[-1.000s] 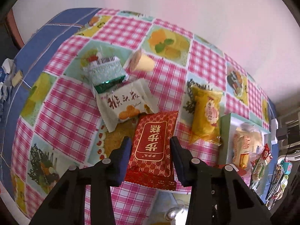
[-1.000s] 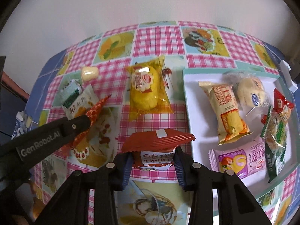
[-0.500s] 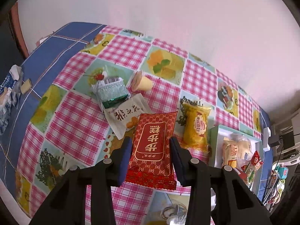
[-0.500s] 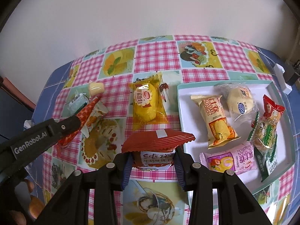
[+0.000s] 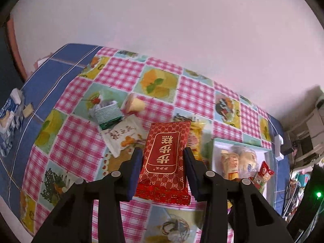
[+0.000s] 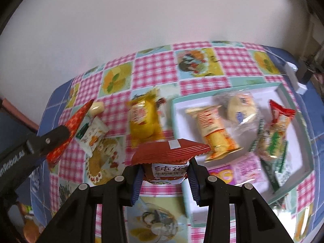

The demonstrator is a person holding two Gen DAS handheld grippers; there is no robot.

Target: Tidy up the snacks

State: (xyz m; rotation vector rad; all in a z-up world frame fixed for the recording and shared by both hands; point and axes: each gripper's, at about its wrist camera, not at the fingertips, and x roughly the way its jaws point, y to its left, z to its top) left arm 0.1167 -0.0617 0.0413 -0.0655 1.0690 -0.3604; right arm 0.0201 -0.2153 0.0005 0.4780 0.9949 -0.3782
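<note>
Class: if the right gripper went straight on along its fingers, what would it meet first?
Probably the near left corner of the white tray, or the cloth beside it. The right gripper, shut on a brown-topped snack pack, points steeply down there; depth is unclear.

Checked pink tablecloth (image 5: 119, 75) with fruit squares, blue cloth (image 5: 40, 89) beneath, perhaps a white power strip (image 6: 294, 77)

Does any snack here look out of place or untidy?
Yes: a yellow snack packet, a white packet, a green-and-white packet and a small cream cake lie loose on the tablecloth, not in the white tray.
</note>
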